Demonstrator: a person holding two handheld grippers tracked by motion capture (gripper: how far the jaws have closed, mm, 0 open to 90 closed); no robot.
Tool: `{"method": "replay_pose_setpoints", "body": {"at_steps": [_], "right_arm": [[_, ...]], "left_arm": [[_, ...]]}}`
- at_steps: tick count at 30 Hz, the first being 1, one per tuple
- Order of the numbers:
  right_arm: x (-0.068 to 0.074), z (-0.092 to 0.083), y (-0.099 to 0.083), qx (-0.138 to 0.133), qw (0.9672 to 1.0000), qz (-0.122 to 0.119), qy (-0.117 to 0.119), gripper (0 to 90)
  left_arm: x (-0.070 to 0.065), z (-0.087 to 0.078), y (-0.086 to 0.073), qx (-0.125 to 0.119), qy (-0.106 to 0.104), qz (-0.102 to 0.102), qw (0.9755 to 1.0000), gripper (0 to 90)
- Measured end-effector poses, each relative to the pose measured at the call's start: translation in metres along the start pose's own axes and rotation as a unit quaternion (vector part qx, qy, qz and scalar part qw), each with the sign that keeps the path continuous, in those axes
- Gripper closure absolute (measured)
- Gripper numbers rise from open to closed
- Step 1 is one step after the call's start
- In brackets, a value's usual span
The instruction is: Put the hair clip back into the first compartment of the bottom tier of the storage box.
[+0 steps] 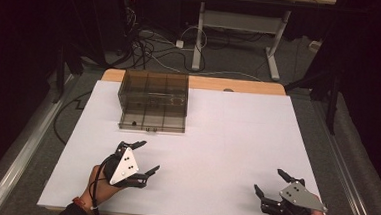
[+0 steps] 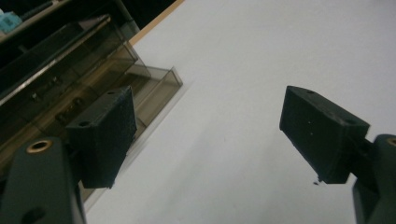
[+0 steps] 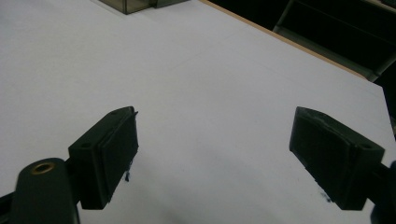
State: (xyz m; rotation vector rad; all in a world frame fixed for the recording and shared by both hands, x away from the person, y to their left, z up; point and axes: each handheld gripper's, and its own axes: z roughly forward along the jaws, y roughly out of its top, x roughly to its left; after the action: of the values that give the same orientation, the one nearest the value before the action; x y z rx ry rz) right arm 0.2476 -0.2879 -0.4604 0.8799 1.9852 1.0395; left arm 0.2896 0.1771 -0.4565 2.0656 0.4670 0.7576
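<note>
Smoked-plastic box: clear brownish compartment organiser (image 1: 153, 101), far-left part of the surface, near the back edge; front row of cells open on top, a few small dark bits inside, too small to tell what.
Surface: white sheet (image 1: 226, 140) over a wooden top, wood strip showing at the far edge.
Left tool (image 1: 143, 158): jaws spread wide, nothing between them, holding nothing; sits near-left, just short of the box front, apart from it.
Left tool view: box (image 2: 70, 88) just behind the left-hand pad (image 2: 105, 135), bare white sheet between the pads.
Right tool (image 1: 270, 181): jaws spread wide, empty, touching nothing; near-right corner, well apart from the box.
Right tool view: box corner (image 3: 135, 3) at the top edge, far off; small dark smudges on the sheet by each pad.
</note>
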Motion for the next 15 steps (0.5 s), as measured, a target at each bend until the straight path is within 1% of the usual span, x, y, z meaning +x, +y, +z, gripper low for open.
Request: {"method": "replay_pose_setpoints", "body": {"at_steps": [3, 6, 7, 10, 11, 13, 15], "right_arm": [[0.000, 0.001, 0.000, 0.000, 1.0000, 0.001, 0.000, 15.5], [0.000, 0.001, 0.000, -0.002, 1.0000, 0.001, 0.000, 15.5], [-0.001, 0.001, -0.001, -0.002, 1.0000, 0.003, -0.001, 15.5], [-0.002, 0.001, -0.001, -0.003, 1.0000, 0.004, -0.003, 15.5], [-0.003, 0.000, 0.000, -0.004, 1.0000, 0.003, -0.002, 15.5], [-0.003, 0.000, 0.000, -0.005, 1.0000, 0.001, -0.003, 15.5], [-0.004, 0.000, 0.000, -0.007, 1.0000, 0.003, -0.003, 15.5]], "left_arm": [[0.001, -0.001, -0.010, 0.011, 0.002, -0.010, 0.9999, 17.8], [0.002, -0.003, -0.021, 0.022, 0.001, -0.024, 0.9995, 17.8], [0.003, -0.003, -0.024, 0.026, -0.002, -0.031, 0.9992, 17.8], [0.004, -0.006, -0.033, 0.041, 0.000, -0.039, 0.9984, 17.8], [0.004, -0.006, -0.036, 0.044, 0.000, -0.045, 0.9980, 17.8], [0.006, -0.009, -0.040, 0.040, 0.001, -0.059, 0.9975, 17.8], [0.008, -0.009, -0.040, 0.037, 0.003, -0.066, 0.9971, 17.7]]}}
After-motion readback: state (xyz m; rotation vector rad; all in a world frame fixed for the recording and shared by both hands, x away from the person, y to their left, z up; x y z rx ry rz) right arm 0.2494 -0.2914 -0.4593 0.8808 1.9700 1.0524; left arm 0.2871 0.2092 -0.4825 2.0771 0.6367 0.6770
